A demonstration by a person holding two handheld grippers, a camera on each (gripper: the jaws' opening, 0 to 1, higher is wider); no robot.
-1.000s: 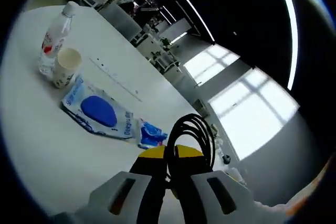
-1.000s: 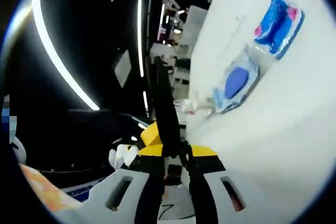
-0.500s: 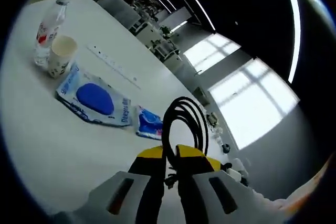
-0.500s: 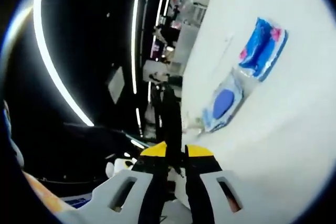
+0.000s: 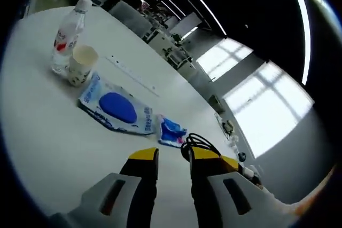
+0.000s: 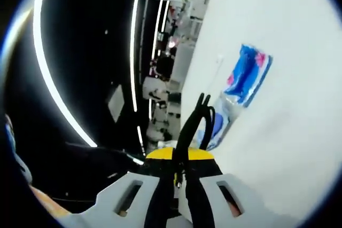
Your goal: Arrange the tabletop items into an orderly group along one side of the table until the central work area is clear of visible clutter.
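Note:
My left gripper [image 5: 173,156] stands open above the white table [image 5: 48,148], nothing between its jaws. A coiled black cable [image 5: 199,142] sits just off its right jaw tip. Further along the table lie a small blue tissue pack [image 5: 172,131], a flat wipes pack [image 5: 117,109] with a blue oval lid, a paper cup [image 5: 83,65] and a clear water bottle [image 5: 69,30]. In the right gripper view my right gripper [image 6: 179,156] is shut on the black cable [image 6: 193,124], whose loops rise from its jaws. Beyond them I see the tissue pack [image 6: 247,76] and part of the wipes pack [image 6: 215,127].
The tabletop's far edge [image 5: 160,52] runs toward chairs and desks in the room behind. Small items [image 5: 230,129] sit near the far right end of the table. Bright windows [image 5: 251,100] stand beyond it.
My left gripper has opened and let go of the cable, which now sits lower beside its right jaw. The right gripper keeps its hold; both views have shifted.

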